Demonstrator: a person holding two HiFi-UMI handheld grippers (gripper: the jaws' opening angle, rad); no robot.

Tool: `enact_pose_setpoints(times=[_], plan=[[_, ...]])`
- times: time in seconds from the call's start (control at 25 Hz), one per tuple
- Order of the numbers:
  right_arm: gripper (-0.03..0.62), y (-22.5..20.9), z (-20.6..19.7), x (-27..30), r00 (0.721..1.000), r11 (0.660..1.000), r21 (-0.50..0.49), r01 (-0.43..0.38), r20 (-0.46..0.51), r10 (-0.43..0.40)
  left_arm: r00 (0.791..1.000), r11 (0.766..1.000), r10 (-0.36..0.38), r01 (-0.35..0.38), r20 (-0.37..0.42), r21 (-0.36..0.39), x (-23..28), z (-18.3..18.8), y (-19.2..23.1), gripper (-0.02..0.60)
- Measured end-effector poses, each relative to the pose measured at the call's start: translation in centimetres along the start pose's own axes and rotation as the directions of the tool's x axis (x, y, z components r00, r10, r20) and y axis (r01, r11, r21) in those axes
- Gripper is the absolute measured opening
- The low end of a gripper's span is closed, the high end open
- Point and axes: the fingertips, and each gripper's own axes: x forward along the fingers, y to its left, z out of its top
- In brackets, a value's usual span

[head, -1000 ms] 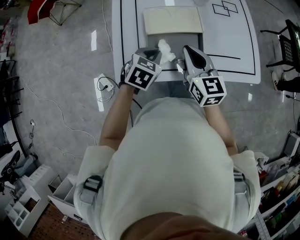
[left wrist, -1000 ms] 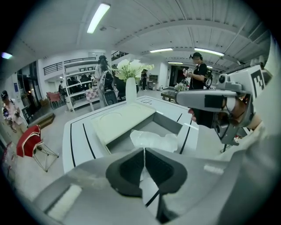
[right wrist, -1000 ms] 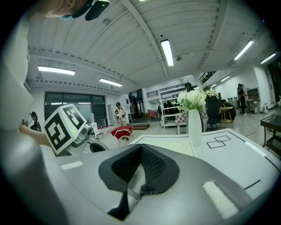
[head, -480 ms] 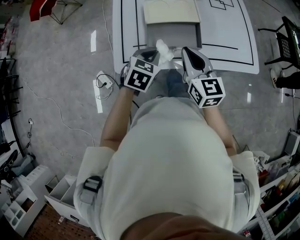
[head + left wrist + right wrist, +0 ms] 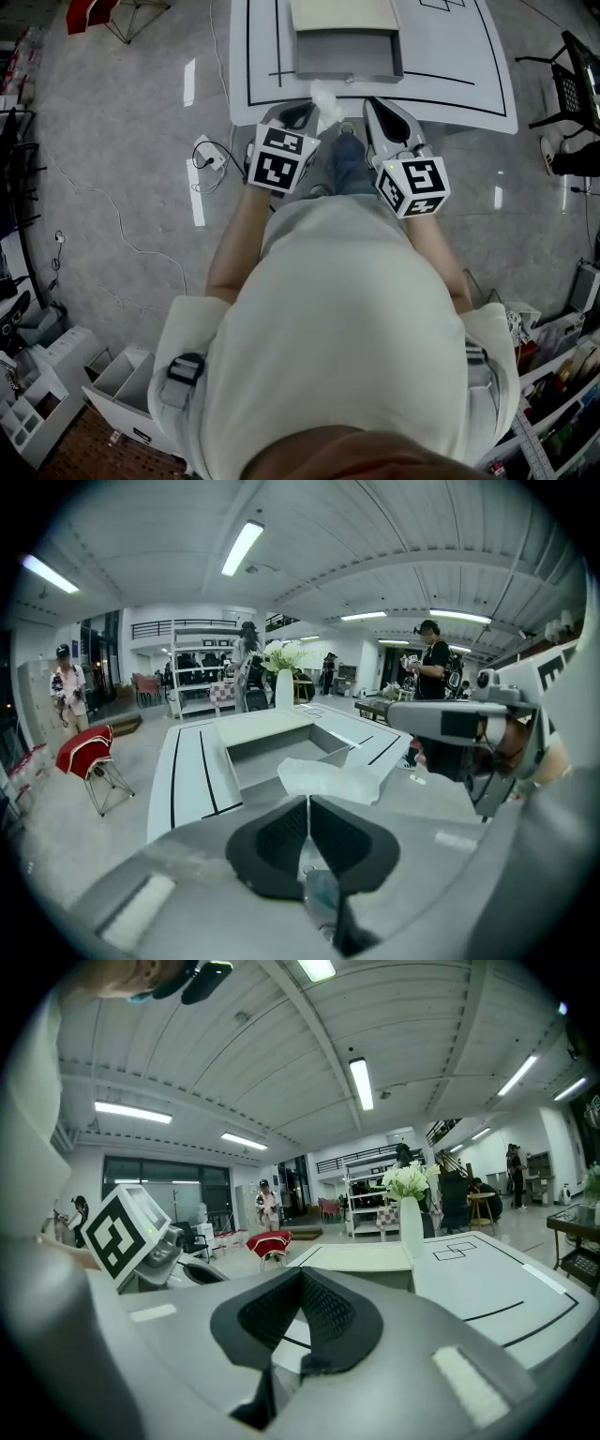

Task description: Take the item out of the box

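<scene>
Overhead, two gripper views forward (sharing table [image 5: 469, 80])

The packet [image 5: 333, 778] is a small, crumpled thing of pale, see-through plastic. It is pinched by its lower edge between the closed fingers [image 5: 277, 836] of my left gripper [image 5: 307, 803]. It stands up and out past the tips, clear of the box [image 5: 347, 68] and over the near edge of the counter [image 5: 469, 84]. The box is a shallow grey tray sitting flat on the counter well beyond the packet. Its cream lid [image 5: 342, 14] is thrown open at the far side and its grey inside is showing.
</scene>
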Motion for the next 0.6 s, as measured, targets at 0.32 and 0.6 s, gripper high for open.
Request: enact_pose_setpoints(times=[0.32, 0.6], plan=[[0.002, 2.0, -1.3, -2.3, 1.000, 1.000, 0.009, -0.014, -0.006, 0.014, 0.997, 0.997, 0.032, -0.027, 0.065, -0.078, -2.8, -1.7, -1.5, 0.009], [0.002, 2.9, -2.4, -3.8, 1.000, 1.000, 0.016, -0.018, -0.017, 0.019, 0.988, 0.992, 0.062, -0.046, 0.141, -0.118, -5.0, -2.6, -2.5, 0.011]])
